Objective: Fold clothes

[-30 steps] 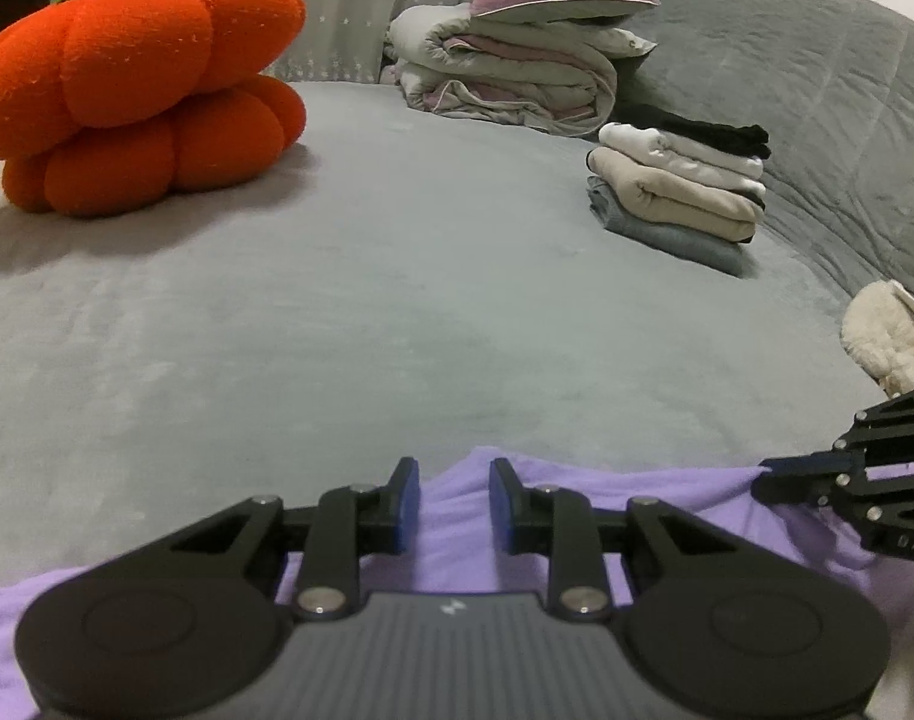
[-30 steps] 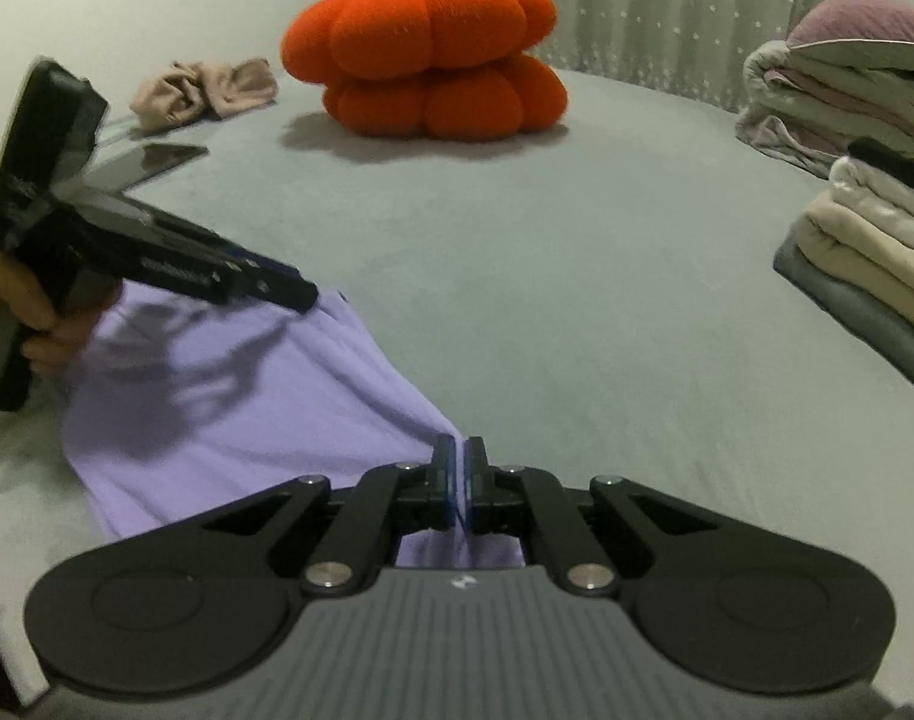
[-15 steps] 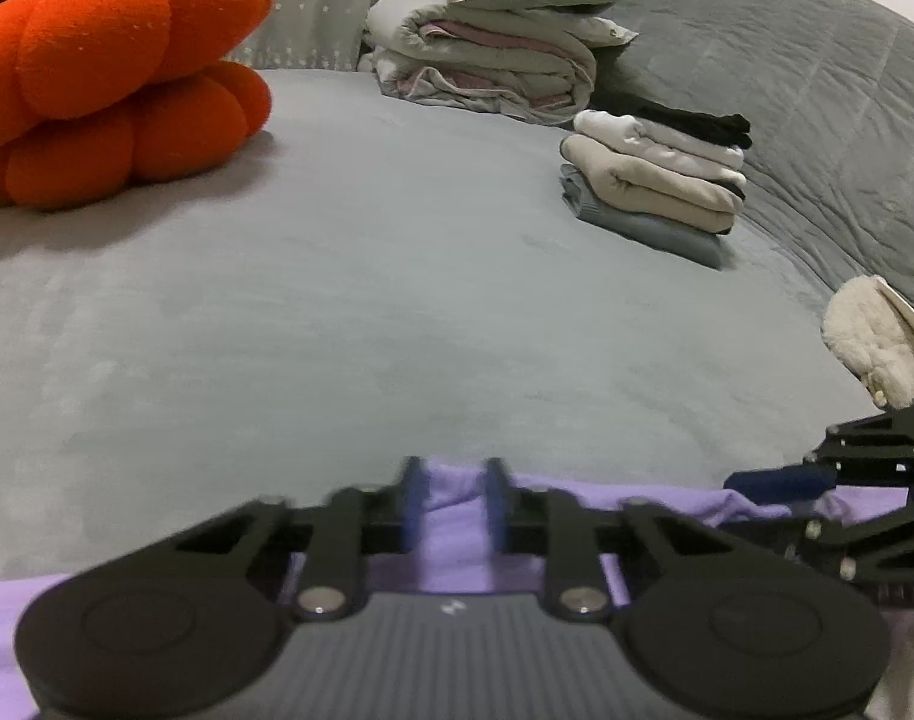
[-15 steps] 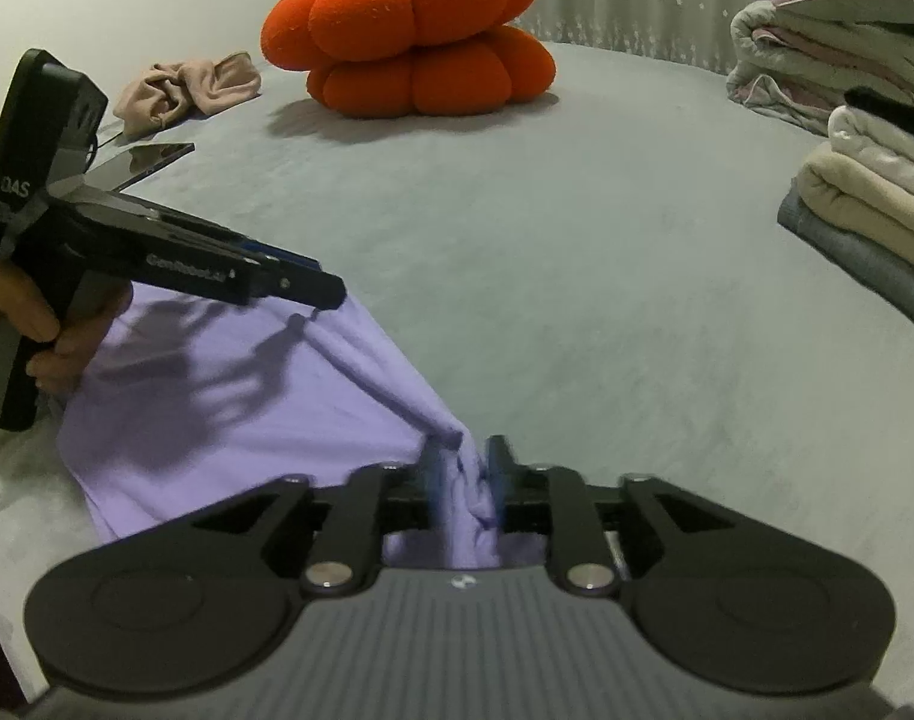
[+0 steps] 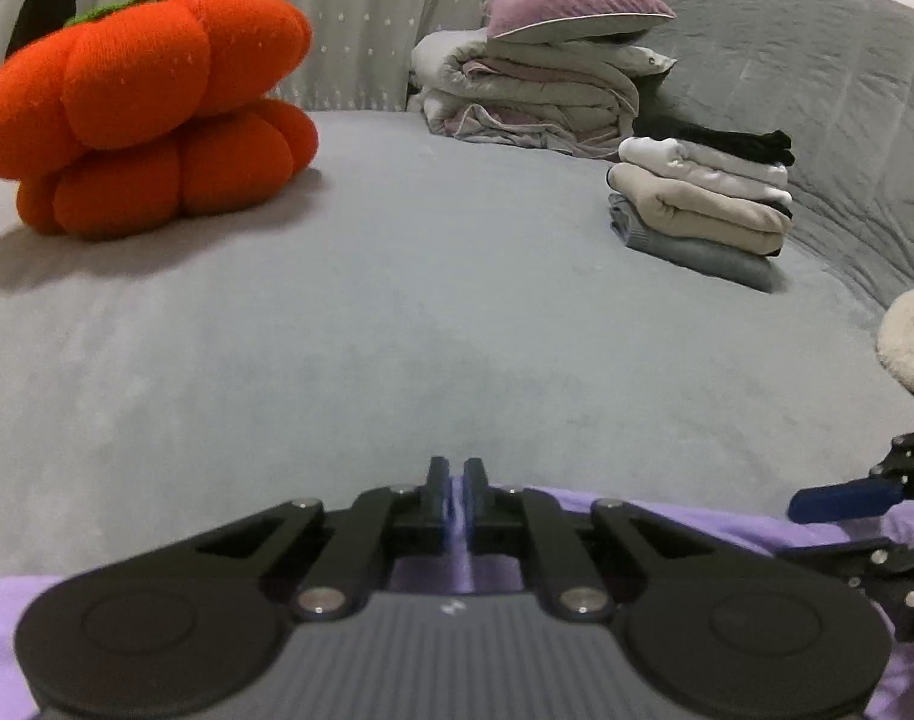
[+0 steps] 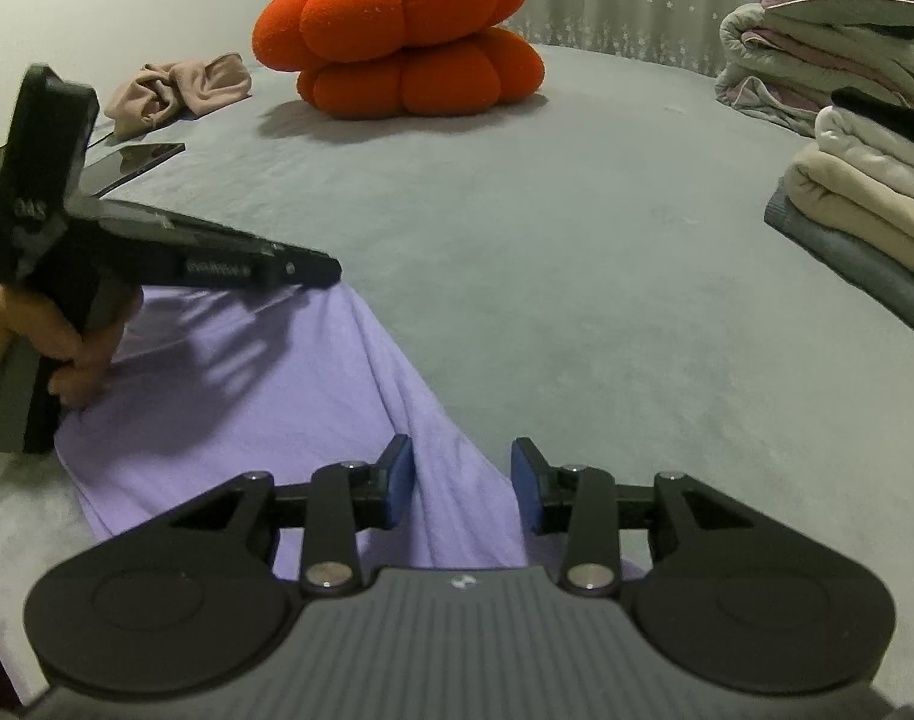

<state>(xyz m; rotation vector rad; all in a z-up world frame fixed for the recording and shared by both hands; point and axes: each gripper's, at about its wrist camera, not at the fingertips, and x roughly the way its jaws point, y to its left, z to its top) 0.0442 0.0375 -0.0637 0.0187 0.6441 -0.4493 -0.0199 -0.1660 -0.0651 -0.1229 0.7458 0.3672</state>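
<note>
A lavender garment [image 6: 264, 420] lies spread at the near edge of the grey bed [image 6: 577, 276]. In the left wrist view my left gripper [image 5: 455, 474] pinches a thin fold of the lavender garment [image 5: 667, 516] between its pads, and its jaws are opening slightly. The right wrist view shows the left gripper [image 6: 330, 270] at the left, held by a hand [image 6: 66, 354] over the cloth's far edge. My right gripper [image 6: 461, 468] stands open astride a raised ridge of the cloth, with its pads clear of it. Part of the right gripper [image 5: 817, 525] shows at the left wrist view's right edge.
An orange pumpkin cushion [image 6: 402, 42] sits far back on the bed. A stack of folded clothes [image 5: 703, 204] and a folded quilt under a mauve pillow [image 5: 535, 96] stand at the back right. A beige cloth [image 6: 174, 90] and a dark tablet [image 6: 132, 159] lie far left. A fluffy cream item [image 5: 913, 342] is at right.
My right gripper, shut on the cloth a second ago, has opened and let the ridge go. My left gripper, open over the cloth's edge before, has closed on a fold.
</note>
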